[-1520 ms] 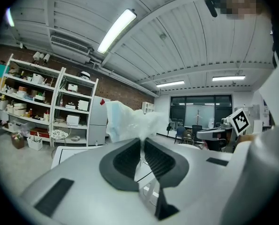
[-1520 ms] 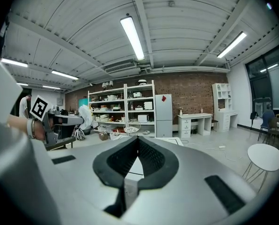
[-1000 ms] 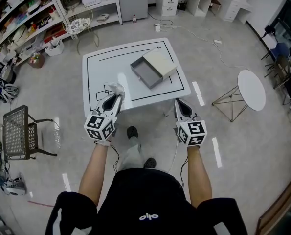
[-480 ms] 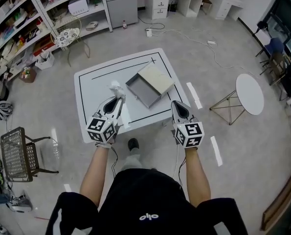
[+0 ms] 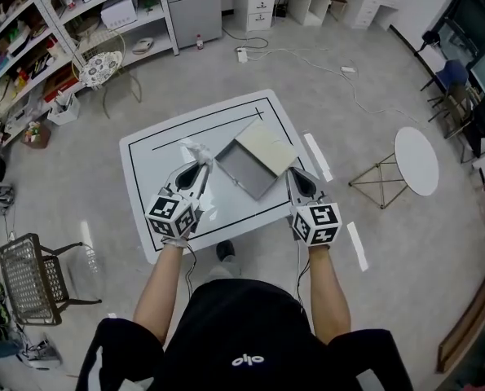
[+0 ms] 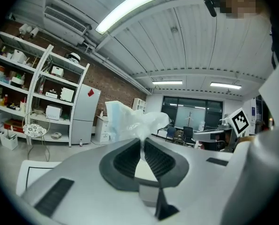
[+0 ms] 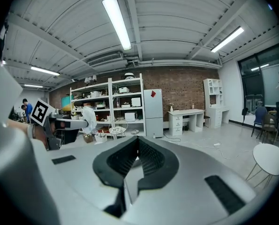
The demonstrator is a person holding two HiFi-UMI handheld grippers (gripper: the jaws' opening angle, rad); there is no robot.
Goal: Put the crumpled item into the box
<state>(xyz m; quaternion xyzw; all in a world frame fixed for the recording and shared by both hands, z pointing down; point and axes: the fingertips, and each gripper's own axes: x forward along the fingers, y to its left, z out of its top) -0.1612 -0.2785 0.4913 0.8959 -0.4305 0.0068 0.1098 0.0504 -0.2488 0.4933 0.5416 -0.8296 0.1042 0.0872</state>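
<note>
You're pinching the crumpled item (image 6: 130,122) in your left tool (image 6: 142,143). The jaws are clamping on its lower end, so the white, papery wad is puffing out above the tips. In the head view the wad is hanging over the middle of the table (image 5: 154,166). It's just beside the left corner of the box (image 5: 244,169) and isn't in it yet. I can't tell from up there whether it's touching the box.

The box is sitting on the right half of the table, inside the black line that's running around the top, and it's turned at an angle to the edges. It's the sliding kind, with a grey tray lying open toward you and a pale cover (image 5: 265,147) sitting over the far end.

Your right tool (image 7: 137,144) isn't carrying anything. Its jaws are pressing together with nothing between them. In the head view it's hovering close to the table's right edge, just beside the box's right corner, and pointing away from you.

Both tools are aiming roughly level across the room, not down at the table. The right gripper view is catching your left tool off to its left, with the white wad sticking out of it and the storage shelves (image 7: 123,104) standing behind it.
</note>
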